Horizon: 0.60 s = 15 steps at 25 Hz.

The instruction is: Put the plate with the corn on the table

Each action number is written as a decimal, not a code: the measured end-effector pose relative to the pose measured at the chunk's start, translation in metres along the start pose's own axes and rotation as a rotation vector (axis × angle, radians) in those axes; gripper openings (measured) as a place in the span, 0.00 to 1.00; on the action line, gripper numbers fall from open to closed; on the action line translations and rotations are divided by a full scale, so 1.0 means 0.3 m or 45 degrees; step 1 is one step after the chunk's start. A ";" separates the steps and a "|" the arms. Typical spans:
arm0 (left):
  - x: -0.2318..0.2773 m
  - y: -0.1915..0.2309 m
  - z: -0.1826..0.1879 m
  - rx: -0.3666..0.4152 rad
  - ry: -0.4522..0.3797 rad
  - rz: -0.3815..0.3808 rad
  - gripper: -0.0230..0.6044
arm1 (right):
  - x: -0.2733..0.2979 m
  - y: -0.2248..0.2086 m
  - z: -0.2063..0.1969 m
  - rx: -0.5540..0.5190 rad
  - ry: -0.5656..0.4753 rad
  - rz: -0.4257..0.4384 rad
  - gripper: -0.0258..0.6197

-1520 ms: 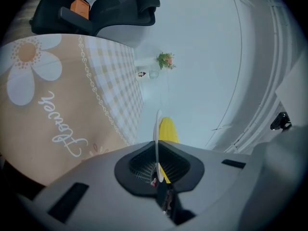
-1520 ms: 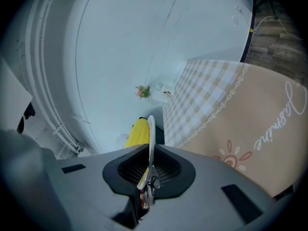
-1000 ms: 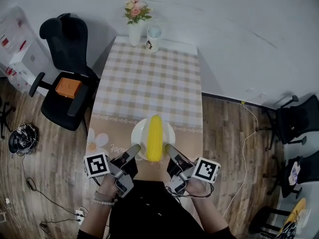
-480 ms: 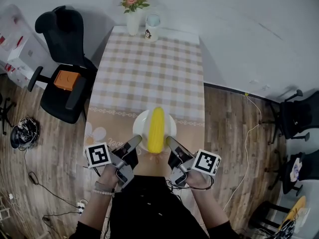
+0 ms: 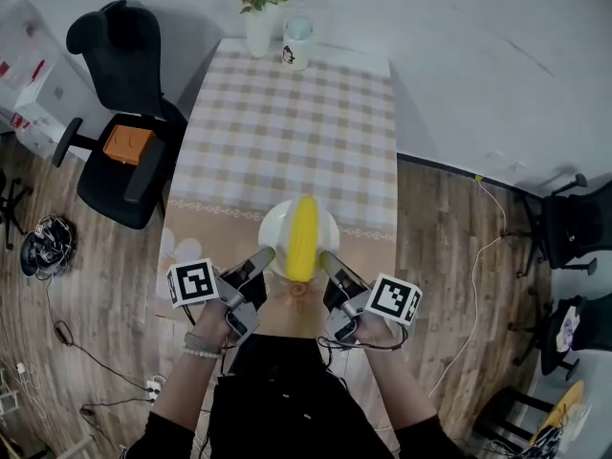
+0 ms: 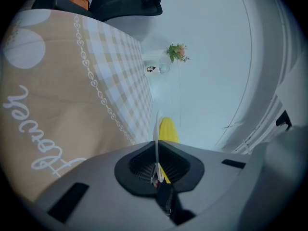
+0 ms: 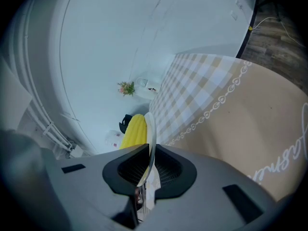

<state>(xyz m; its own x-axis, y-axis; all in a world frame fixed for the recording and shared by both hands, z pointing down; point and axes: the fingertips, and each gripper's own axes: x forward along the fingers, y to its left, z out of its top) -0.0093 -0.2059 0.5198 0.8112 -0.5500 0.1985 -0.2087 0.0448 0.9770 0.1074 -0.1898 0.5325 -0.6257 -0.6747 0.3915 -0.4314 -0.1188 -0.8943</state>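
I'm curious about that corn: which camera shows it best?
The head view: the whole corn lies lengthwise on the white plate. Both gripper views show only part of it, beside the plate's rim.

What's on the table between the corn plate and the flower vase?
Nothing, just bare checked tablecloth. The head view shows it: the plate with the corn is at the near end, and the flower vase is at the far end.

A white plate (image 5: pixel 273 232) carrying yellow corn (image 5: pixel 303 237) (lying lengthwise) is over the table (image 5: pixel 287 122) end.
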 end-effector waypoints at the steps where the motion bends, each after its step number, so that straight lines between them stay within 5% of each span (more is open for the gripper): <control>1: 0.007 0.010 0.004 0.000 0.000 0.003 0.07 | 0.006 -0.011 0.002 0.004 0.004 -0.014 0.12; 15: 0.050 0.142 0.048 -0.020 0.014 0.054 0.07 | 0.125 -0.088 0.010 -0.061 0.086 0.001 0.15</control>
<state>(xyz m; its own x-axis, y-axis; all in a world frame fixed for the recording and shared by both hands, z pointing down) -0.0139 -0.2243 0.5633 0.8077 -0.5383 0.2406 -0.2345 0.0811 0.9687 0.0973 -0.2142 0.5702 -0.6680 -0.6236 0.4062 -0.4607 -0.0822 -0.8837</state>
